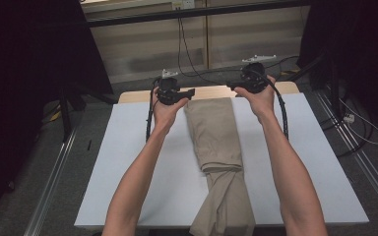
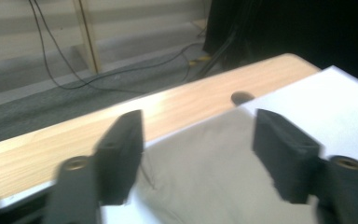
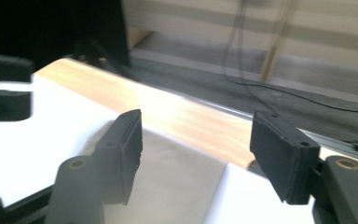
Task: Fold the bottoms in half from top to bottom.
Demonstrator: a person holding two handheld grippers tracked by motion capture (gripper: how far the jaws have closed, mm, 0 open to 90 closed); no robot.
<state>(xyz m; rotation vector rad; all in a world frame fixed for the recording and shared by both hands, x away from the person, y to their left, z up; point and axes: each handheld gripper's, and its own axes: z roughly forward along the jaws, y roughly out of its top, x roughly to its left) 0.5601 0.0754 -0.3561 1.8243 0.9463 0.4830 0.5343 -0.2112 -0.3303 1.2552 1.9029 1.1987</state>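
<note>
Khaki trousers point(image 1: 216, 142) on white sheet point(image 1: 128, 162) over wooden table point(image 1: 211, 92), grey floor point(image 1: 54, 162) around

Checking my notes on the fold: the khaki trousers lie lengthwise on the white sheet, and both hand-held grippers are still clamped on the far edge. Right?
Not quite. The left hand-held gripper and right hand-held gripper stand open above the trousers' far edge, nothing pinched, as both gripper views show. The trousers do lie lengthwise on the white sheet.

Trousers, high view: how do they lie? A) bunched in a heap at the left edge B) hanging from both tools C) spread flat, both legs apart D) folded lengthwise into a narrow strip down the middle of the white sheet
D: the trousers lie as one narrow strip down the white sheet, the near end hanging over its front edge; both tools are open above the far end, nothing held.
</note>
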